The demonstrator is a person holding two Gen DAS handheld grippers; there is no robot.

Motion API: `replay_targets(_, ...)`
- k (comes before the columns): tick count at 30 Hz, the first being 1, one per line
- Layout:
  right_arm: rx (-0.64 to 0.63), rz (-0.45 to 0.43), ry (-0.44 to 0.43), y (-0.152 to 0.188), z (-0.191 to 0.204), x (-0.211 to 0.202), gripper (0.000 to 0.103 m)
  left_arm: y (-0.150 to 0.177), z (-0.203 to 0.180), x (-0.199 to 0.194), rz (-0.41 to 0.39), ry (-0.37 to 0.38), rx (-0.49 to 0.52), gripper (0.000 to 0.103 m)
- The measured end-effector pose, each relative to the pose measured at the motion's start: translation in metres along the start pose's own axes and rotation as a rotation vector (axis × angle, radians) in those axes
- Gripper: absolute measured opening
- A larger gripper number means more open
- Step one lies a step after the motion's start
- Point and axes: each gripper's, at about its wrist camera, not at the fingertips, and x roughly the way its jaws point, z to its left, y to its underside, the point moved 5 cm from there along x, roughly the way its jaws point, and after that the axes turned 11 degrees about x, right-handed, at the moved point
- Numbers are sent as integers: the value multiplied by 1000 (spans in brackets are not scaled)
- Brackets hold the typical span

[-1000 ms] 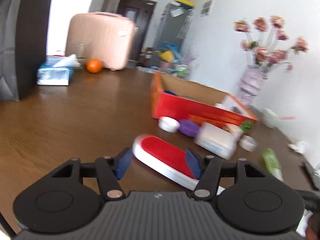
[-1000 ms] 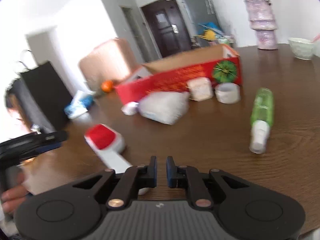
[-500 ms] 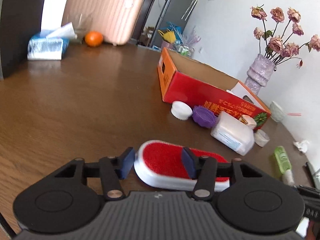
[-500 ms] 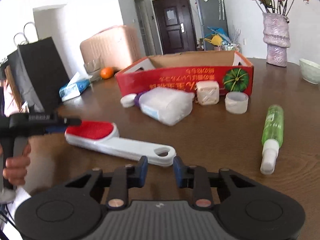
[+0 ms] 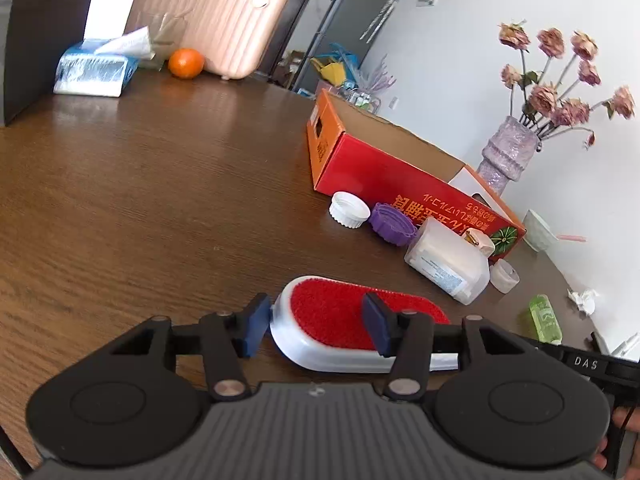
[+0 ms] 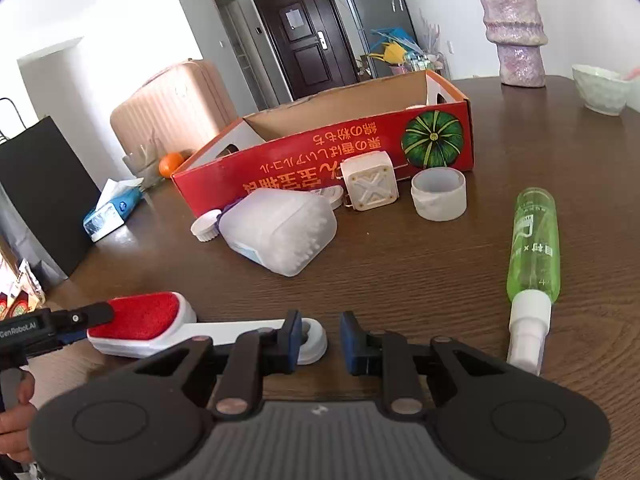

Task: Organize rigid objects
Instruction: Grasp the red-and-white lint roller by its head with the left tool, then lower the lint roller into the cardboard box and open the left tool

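Note:
A white lint brush with a red pad (image 5: 340,316) lies flat on the brown table. My left gripper (image 5: 316,326) is open, its jaws astride the brush's head end. In the right wrist view the brush (image 6: 140,316) lies at lower left, and my right gripper (image 6: 320,338) is open, its jaws at the round end of the handle (image 6: 312,340). A red cardboard box (image 6: 328,152) stands open behind. A clear tub of cotton swabs (image 6: 280,232), a square white container (image 6: 370,186), a white ring-shaped cup (image 6: 439,194) and a green spray bottle (image 6: 532,252) lie before it.
A white cap (image 5: 349,209) and a purple cap (image 5: 392,224) sit by the box. A tissue pack (image 5: 94,68), an orange (image 5: 186,63) and a pink suitcase (image 5: 216,16) stand far back. A flower vase (image 5: 506,152), a bowl (image 6: 600,88) and a black bag (image 6: 40,184) are around the table.
Both grippers have moved down to the brush. The right gripper's jaws have opened and now sit at the handle end. The left gripper's jaws are closer around the red head.

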Motion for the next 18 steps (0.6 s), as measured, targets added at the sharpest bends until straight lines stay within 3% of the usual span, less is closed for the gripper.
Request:
replay_targets(1,12,7,-13,0,0,-1,13,0,-2,-2,4,-3,-9,49)
replay_targets(5,74,-1,-8,0,-9,-8,14,0,-17,-13,-17,8,-5,45)
replay_targets(12,109,-96,-23,-9,-22,-49,14,-26,-53,-23,-99,66,61,46)
replay_targets(15,110,-156,-33,-43,-24,-55,14,-66,-65,-5,-120,103,86,45)
replay_targets(18,80,-225,-33,-100,-22,-46,14,-118,-75,26,-159,122,126,45)
